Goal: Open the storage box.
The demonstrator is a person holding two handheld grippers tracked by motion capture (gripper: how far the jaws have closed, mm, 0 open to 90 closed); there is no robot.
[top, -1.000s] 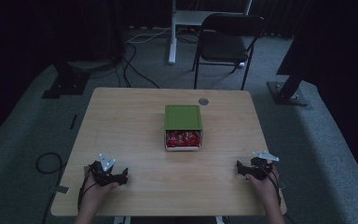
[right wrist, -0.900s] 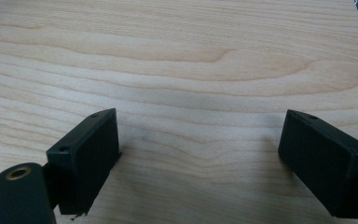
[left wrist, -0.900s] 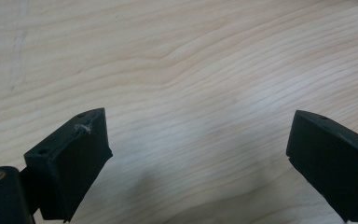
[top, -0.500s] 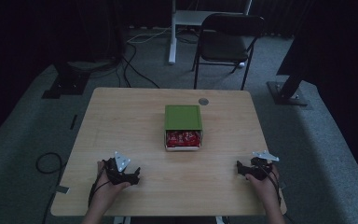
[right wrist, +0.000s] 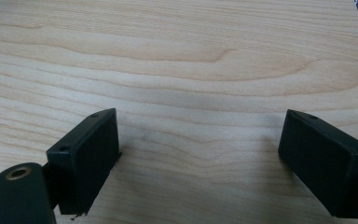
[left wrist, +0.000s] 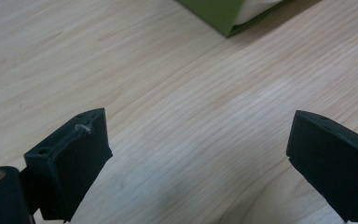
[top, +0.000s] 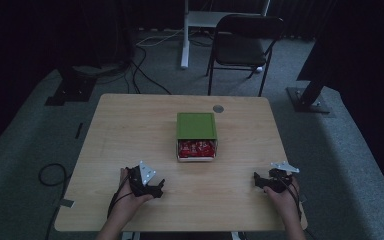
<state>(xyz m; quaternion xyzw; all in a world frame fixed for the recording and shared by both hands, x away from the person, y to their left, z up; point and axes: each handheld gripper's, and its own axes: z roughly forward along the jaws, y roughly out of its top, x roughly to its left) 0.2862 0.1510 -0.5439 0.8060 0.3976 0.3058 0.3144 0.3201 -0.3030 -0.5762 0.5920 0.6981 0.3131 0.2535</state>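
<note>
Closing in on the green box (top: 196, 125), that's how this reads: the left gripper (top: 156, 188) sits low over the table (top: 130, 130) with its jaws spread wide and nothing between them, angled toward the middle. Ahead of it and off to its right stands the box, its green lid pushed back so that red packets (top: 196, 148) show in the white tray at the near end. In the left gripper view a green corner of the box (left wrist: 223, 16) pokes in at the top, well apart from the jaws. The right gripper (top: 258, 180) rests on the far side, jaws also gaping and empty, the box ahead and to its left. Looks like the approach step, no contact yet. Next move, I'd judge: carry the left gripper forward to the box's near end, line the jaws up either side of it, and bring the right one in to steady the lid.
</note>
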